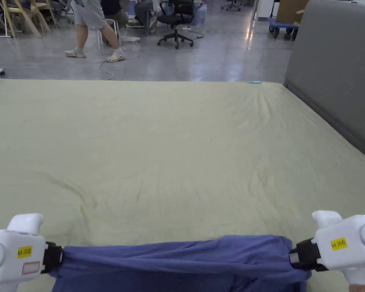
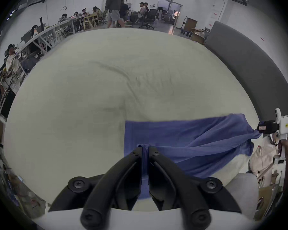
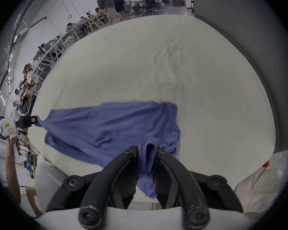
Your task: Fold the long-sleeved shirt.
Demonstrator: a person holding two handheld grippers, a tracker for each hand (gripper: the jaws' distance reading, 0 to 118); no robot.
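A blue long-sleeved shirt (image 1: 178,260) hangs stretched between my two grippers at the near edge of the bed. My left gripper (image 1: 58,258) is shut on its left end and my right gripper (image 1: 295,256) on its right end. In the left gripper view the black jaws pinch a fold of the shirt (image 2: 181,139) at the left gripper (image 2: 145,148), and the right gripper (image 2: 263,128) holds the far corner. In the right gripper view a bunch of the shirt (image 3: 115,125) is clamped in the right gripper (image 3: 147,150), while the left gripper (image 3: 32,120) pulls the other end.
A wide pale green bed sheet (image 1: 170,144) spreads ahead, lightly wrinkled. A grey padded headboard (image 1: 337,68) runs along the right side. Beyond the bed, a person (image 1: 90,26) walks on the floor near an office chair (image 1: 176,19) and a cable.
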